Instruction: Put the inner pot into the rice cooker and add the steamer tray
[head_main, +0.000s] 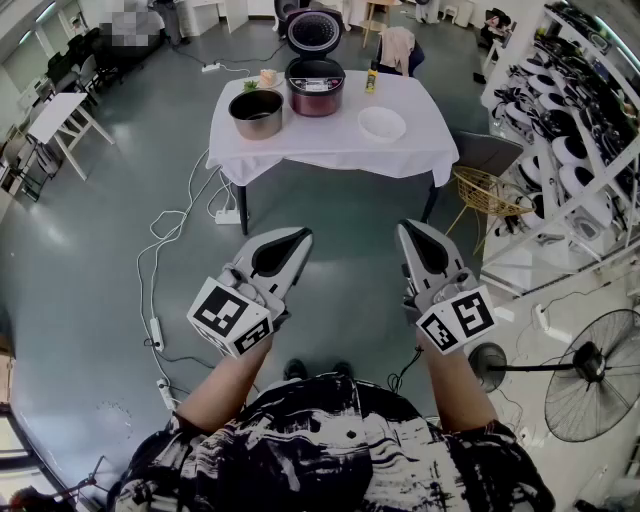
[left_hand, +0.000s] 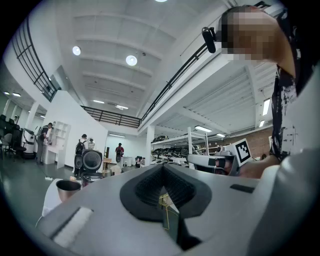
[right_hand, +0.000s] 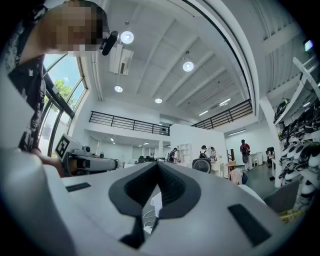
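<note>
Far ahead in the head view stands a table with a white cloth (head_main: 330, 150). On it are the metal inner pot (head_main: 258, 112), the dark red rice cooker (head_main: 315, 87) with its lid up, and the white steamer tray (head_main: 382, 124). My left gripper (head_main: 300, 238) and right gripper (head_main: 405, 228) hang level over the floor, well short of the table, both shut and empty. The left gripper view looks over its closed jaws (left_hand: 162, 167) at the pot (left_hand: 68, 187) and cooker (left_hand: 91, 161). In the right gripper view, its own jaws (right_hand: 157, 165) are closed too.
A yellow bottle (head_main: 371, 80) and a small plate of food (head_main: 266, 78) sit at the table's back. A wire chair (head_main: 483, 192) and racks (head_main: 585, 150) stand to the right, with a floor fan (head_main: 590, 375) near me. Cables and a power strip (head_main: 228, 215) lie on the floor at left.
</note>
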